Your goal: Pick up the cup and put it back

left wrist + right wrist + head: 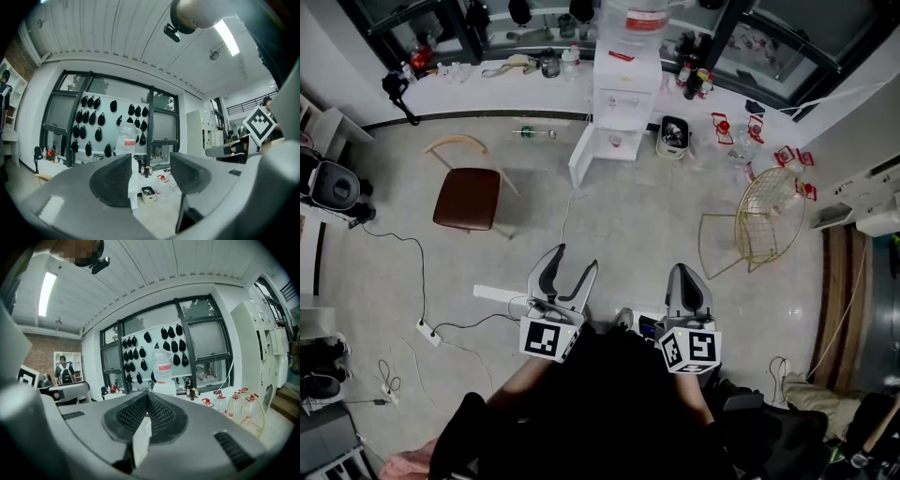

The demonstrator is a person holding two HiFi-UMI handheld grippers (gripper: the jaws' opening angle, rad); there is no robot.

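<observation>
Both grippers are held level above the floor, pointing at a white water dispenser [626, 94] by the window counter. My left gripper [575, 260] is open, and in the left gripper view [151, 168] nothing lies between its dark pads. My right gripper [685, 274] is shut, its pads meeting with nothing between them in the right gripper view [147, 397]. The dispenser's lower door hangs open and a small reddish thing [616, 141] sits inside. I cannot tell whether it is the cup. The dispenser also shows in the left gripper view [125, 140] and the right gripper view [163, 371].
A brown chair [467, 197] stands at the left and a gold wire chair [769, 220] at the right. A small bin [675, 133] and red-capped bottles [731, 127] sit beside the dispenser. A cable and power strip [427, 330] lie on the floor at the left.
</observation>
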